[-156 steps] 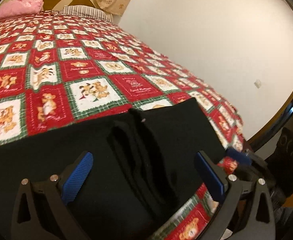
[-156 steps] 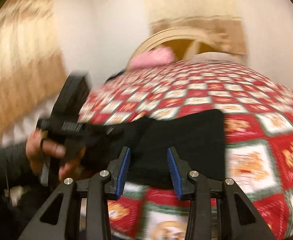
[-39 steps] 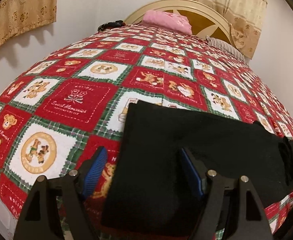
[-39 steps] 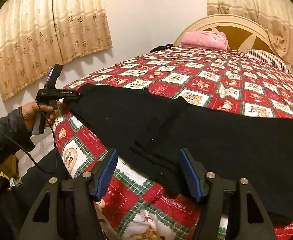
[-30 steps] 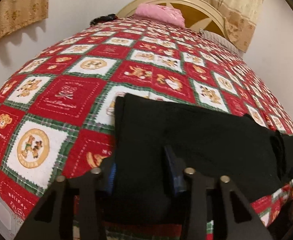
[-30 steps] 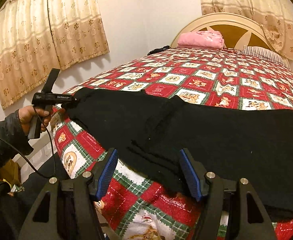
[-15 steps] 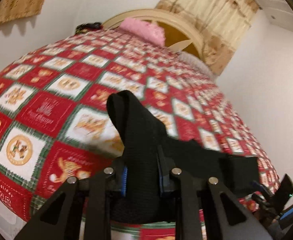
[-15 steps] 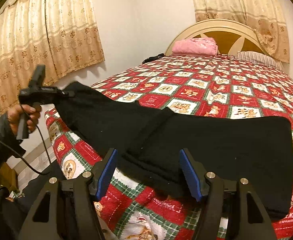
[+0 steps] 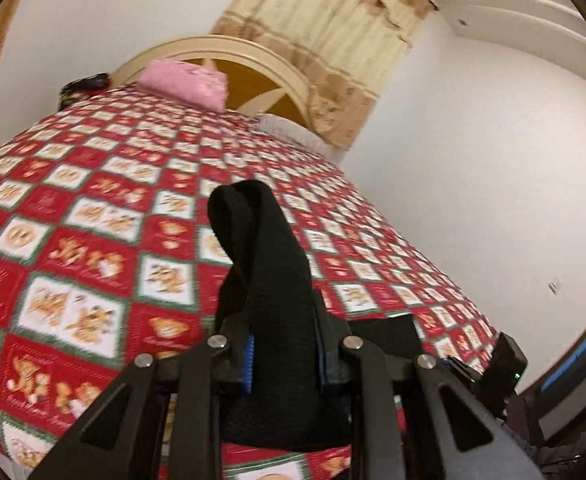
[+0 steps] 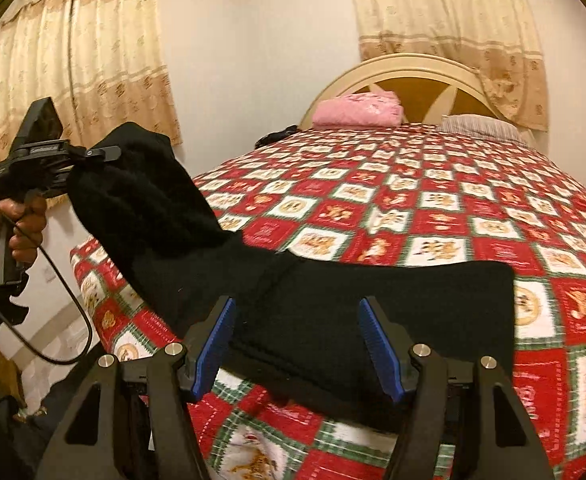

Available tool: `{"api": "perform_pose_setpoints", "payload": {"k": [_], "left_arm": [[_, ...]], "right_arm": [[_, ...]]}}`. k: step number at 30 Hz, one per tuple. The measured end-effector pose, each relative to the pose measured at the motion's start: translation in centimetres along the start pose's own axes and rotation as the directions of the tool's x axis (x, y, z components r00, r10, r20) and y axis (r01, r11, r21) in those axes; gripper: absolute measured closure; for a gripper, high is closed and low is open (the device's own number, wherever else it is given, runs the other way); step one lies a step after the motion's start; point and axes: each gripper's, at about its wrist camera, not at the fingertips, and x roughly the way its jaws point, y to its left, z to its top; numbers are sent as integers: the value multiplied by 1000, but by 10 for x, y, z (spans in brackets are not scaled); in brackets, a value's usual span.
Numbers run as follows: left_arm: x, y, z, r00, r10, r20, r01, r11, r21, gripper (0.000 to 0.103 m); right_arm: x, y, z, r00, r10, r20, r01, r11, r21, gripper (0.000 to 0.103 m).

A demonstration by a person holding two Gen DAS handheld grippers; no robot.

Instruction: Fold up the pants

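Note:
Black pants (image 10: 373, 312) lie folded lengthwise across the near edge of the bed. My left gripper (image 9: 283, 350) is shut on one end of the pants (image 9: 265, 264) and holds it lifted off the quilt; this gripper also shows at the left of the right wrist view (image 10: 93, 156), raised above the bed's corner. My right gripper (image 10: 299, 342) is open, its blue pads (image 10: 377, 348) on either side of the pants' near edge close to the other end, not gripping.
The bed carries a red, green and white teddy-bear quilt (image 10: 433, 208). A pink folded cloth (image 10: 357, 110) and a striped pillow (image 10: 481, 124) lie by the headboard. Curtains (image 10: 73, 64) hang at the left; a white wall (image 9: 473, 160) stands along the bed's right side.
My left gripper closed on the pants' end and has lifted it up off the quilt. My right gripper has stayed open over the other end.

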Motion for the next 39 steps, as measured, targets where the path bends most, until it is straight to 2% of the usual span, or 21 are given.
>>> {"api": "perform_pose_setpoints", "payload": {"k": [10,20,24,31,33,36,39], "left_arm": [[64,-66,-5,991,-84,-108,89,995,50,80],[135,-123,-22,970,-120,-210,137,988,69,80],[164,-140,-39,958,-105,-268,138,985,106,80],[203,-161,-68,929,-86,-361,150,977,152,80],[210,-169,-75,927,-74,-367,147,973,176,78],[219,-179,-84,915,-97,-392,180,967,182,74],[209,-189,-88,919,-133,-372,222,953,208,67]], "right_arm": [[-28,-55,-1,992,-117,55,111,988,110,38],[-36,-114,-15,972,-228,55,203,935,292,38],[-36,-124,-18,971,-233,47,205,921,332,38],[-33,-125,-19,972,-229,51,199,920,337,38],[-34,-125,-20,972,-228,53,197,920,340,38],[-36,-125,-22,972,-226,60,192,918,348,38],[-43,-127,-21,970,-228,80,185,913,363,38]]}}
